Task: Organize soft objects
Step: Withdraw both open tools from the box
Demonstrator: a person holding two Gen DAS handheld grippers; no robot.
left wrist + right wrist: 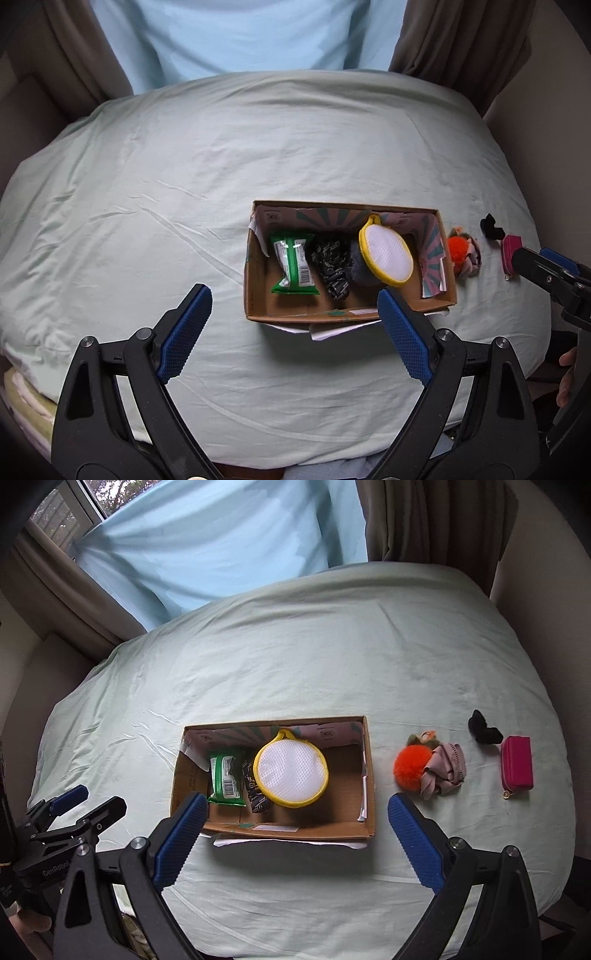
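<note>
The pale green bedsheet (332, 646) lies under both tools. The cardboard box (280, 830) sits just ahead of the right gripper (295, 834), whose jaws are spread wide and empty, hovering over the box's near wall. The left gripper (295, 325) is likewise spread and empty, box ahead and slightly right. Inside the box: round yellow-rimmed mesh pouch (291, 771), green wipes packet (226, 775), dark patterned fabric (330, 264). Right of the box lie the orange pompom (412, 766), pink cloth (445, 771), magenta pouch (516, 762) and black item (484, 727).
</note>
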